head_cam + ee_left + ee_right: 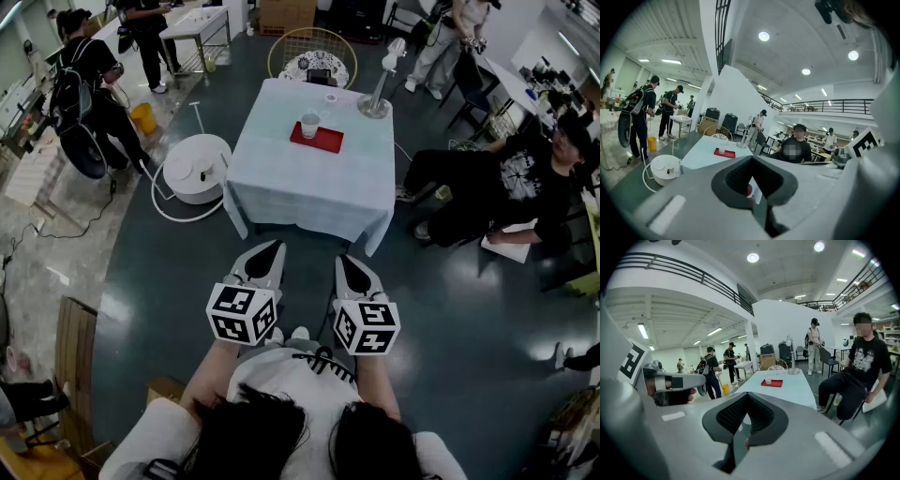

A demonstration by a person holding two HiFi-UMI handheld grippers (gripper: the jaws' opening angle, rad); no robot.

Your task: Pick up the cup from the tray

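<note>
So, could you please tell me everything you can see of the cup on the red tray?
The cup is small and white or very pale. It stands upright with its open mouth up. It is too small in the pictures to tell its material or whether it holds anything. In the head view it sits on the left part of a flat red tray, which lies on a table covered with a light cloth. Only the tray touches it.

We see a small white cup [310,125], upright w/ open top, standing on the left part of a flat red rect. tray [328,142]. Tray lies upper centre of head view, on a pale-clothed table [309,187].
</note>
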